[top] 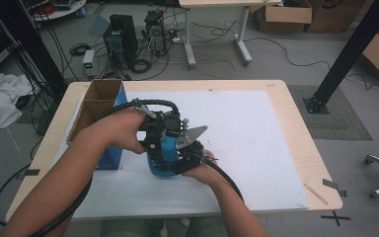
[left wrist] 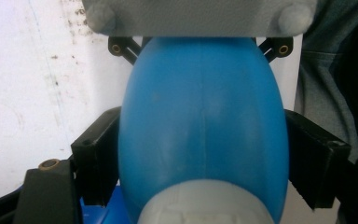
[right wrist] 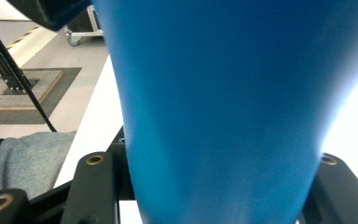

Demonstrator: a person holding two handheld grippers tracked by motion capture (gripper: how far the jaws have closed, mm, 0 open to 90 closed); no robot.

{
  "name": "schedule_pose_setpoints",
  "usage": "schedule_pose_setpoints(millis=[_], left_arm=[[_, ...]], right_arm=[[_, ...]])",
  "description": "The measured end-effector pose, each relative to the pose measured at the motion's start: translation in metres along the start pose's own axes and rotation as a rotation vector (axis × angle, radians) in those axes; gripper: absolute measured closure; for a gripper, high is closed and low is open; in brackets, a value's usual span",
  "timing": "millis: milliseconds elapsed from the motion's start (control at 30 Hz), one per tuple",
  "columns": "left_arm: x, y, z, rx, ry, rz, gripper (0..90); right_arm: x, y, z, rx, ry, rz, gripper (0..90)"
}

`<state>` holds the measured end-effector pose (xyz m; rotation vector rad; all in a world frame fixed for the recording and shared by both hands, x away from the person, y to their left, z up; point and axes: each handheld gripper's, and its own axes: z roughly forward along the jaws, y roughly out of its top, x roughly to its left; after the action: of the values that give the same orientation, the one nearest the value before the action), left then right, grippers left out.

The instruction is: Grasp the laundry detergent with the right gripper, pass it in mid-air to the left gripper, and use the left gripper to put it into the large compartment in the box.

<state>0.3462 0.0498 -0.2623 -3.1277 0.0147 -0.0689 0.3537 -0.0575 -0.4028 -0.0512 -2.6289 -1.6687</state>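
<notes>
Blue bottle (top: pixel 160 160) stands mid-table, jaws clamping both sides, cardboard box (top: pixel 98 106) just beside.

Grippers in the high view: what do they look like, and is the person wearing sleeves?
Both the left gripper and the right gripper are black, blocky frames with brass-coloured screws; their jaws are square-edged black pads. A ribbed black cable loops from the left one, a smooth black cable trails from the right. A grey three-cornered plate sits on top. Forearms are bare, without sleeves.

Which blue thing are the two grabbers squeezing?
The rounded blue bottle: the left gripper and the right gripper both clamp it. The blue-sided cardboard box stands to its left, with no jaws on it.
</notes>
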Motion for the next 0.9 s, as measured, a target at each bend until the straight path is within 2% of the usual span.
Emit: schedule_pose_setpoints(millis=[267,467,767,900], left_arm=[[-0.0001,0.0020,-0.0006,0.016,-0.005,0.006,31.6],[0.0008,0.0010,-0.0002,0.020,-0.006,0.001,33.6],[0.0011,0.0010,0.0012,0.023,0.017,0.009,36.0],[0.0011,0.0013,0.0016,0.027,0.008,0.009,37.7]], right_arm=[[-0.0001,0.0003,-0.0001,-0.002,0.002,-0.004,43.9],[0.0000,0.0004,0.0010,0.003,0.004,-0.005,43.9],[-0.0005,0.0013,0.0020,-0.002,0.009,-0.003,43.9],[0.0004,0.0017,0.0023,0.002,0.011,0.006,44.0]])
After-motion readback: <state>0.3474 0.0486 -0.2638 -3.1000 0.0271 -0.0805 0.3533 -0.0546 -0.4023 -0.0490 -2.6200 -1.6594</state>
